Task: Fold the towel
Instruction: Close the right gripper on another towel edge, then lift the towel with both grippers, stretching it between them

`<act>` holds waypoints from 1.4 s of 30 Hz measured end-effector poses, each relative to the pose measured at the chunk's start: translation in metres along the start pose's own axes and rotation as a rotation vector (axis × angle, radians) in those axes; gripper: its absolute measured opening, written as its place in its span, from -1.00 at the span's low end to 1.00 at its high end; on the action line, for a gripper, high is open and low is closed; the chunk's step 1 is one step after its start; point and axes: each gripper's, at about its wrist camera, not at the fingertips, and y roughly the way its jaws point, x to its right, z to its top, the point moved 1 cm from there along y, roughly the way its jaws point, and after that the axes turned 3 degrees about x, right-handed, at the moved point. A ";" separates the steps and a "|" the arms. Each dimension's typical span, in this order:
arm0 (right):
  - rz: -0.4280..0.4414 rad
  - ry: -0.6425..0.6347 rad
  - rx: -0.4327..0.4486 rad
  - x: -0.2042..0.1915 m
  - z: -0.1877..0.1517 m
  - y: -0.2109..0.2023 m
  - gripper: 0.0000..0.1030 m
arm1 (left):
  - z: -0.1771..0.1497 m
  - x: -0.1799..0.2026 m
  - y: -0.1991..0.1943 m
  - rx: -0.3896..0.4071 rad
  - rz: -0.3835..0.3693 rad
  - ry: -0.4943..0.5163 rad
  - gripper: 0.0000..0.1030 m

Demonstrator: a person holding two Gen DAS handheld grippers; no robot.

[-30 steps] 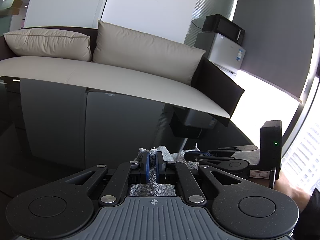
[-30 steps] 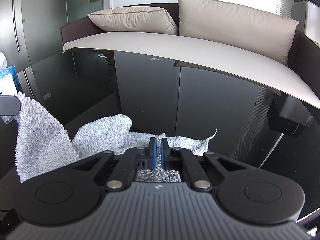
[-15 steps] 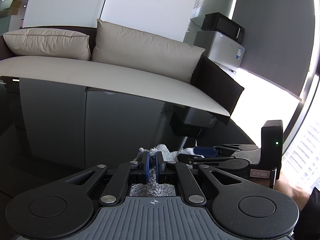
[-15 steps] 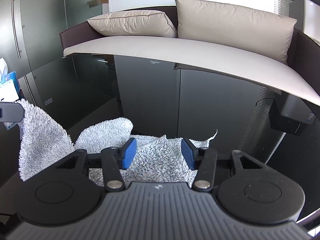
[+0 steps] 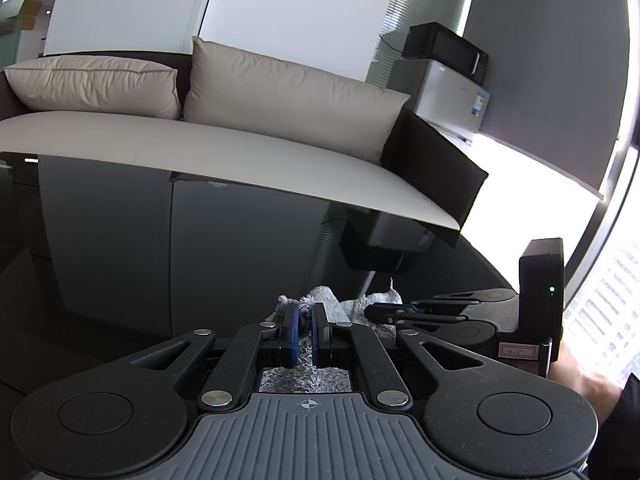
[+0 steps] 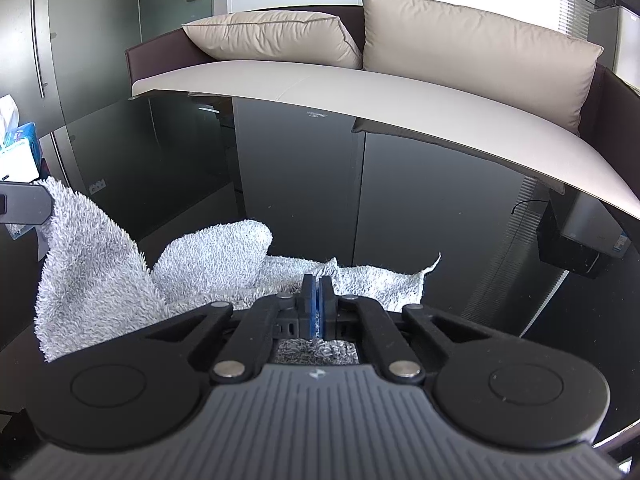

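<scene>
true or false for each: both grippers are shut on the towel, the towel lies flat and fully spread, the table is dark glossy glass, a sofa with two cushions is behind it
1. Both the left gripper and the right gripper are shut on the towel. True.
2. The towel lies flat and fully spread. False: it is bunched, with one corner lifted.
3. The table is dark and glossy. True.
4. The sofa behind carries three red cushions. False: two beige ones.

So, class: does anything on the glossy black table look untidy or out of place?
Yes. The grey towel lies rumpled, not flat: one corner pulled up at the left, a rounded hump mid-cloth, the far right corner curled upward. Nothing looks spilled or damaged.
</scene>
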 end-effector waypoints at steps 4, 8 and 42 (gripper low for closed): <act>-0.006 0.040 0.049 0.006 0.007 -0.009 -1.00 | 0.001 -0.001 0.000 0.005 0.003 -0.006 -0.89; -0.012 0.079 0.114 0.013 0.016 -0.027 -1.00 | 0.001 -0.001 -0.001 0.019 0.005 -0.012 -0.89; -0.151 0.152 0.479 0.034 0.031 -0.216 -1.00 | 0.043 0.061 -0.048 0.227 -0.011 0.076 -0.90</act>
